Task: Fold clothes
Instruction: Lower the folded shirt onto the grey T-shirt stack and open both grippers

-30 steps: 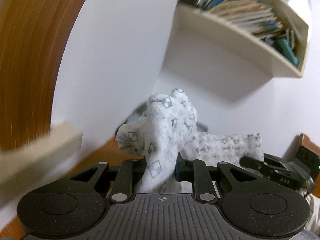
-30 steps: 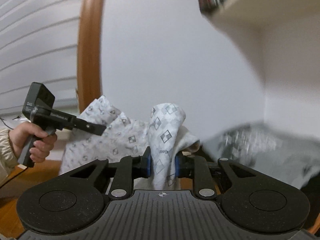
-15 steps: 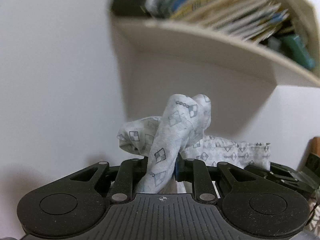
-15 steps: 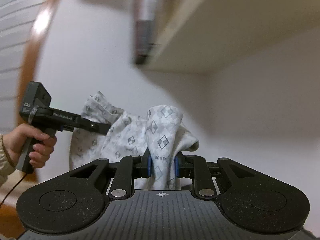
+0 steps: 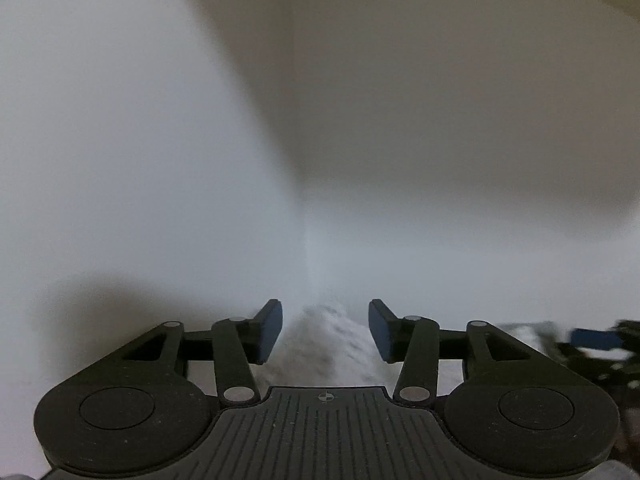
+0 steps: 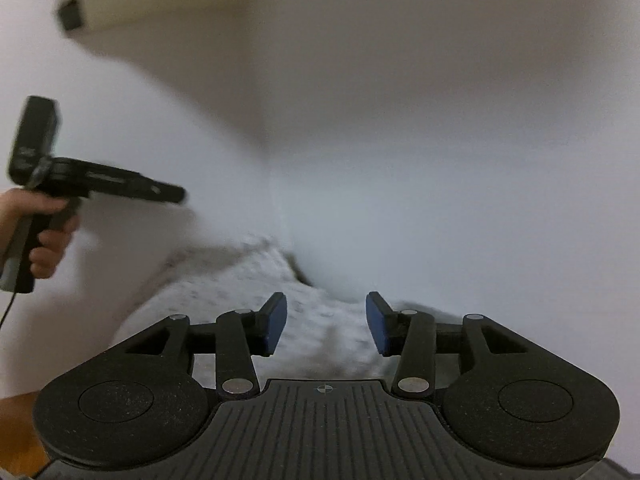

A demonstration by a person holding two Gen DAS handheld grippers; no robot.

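Note:
The white garment with a grey diamond print (image 6: 256,292) lies blurred in the corner where two white walls meet, low in both wrist views. My left gripper (image 5: 325,330) has its jaws opening, and its blue pads stand clear of the cloth (image 5: 328,344) that shows in the gap beyond them. My right gripper (image 6: 326,322) is likewise opening, with the garment spread below and past its fingers, not pinched. In the right wrist view, a hand (image 6: 36,236) holds the left gripper (image 6: 176,194) at the left, above the cloth.
White walls form a corner (image 5: 308,208) straight ahead, with the underside of a cream shelf (image 5: 460,80) overhanging above. A strip of wooden surface (image 6: 20,432) shows at the bottom left of the right wrist view. The right gripper's fingers (image 5: 592,340) appear at the far right of the left wrist view.
Both grippers carried the pinched garment toward the wall corner under the shelf, then let it go. The cloth dropped from between the pads and now lies low ahead.

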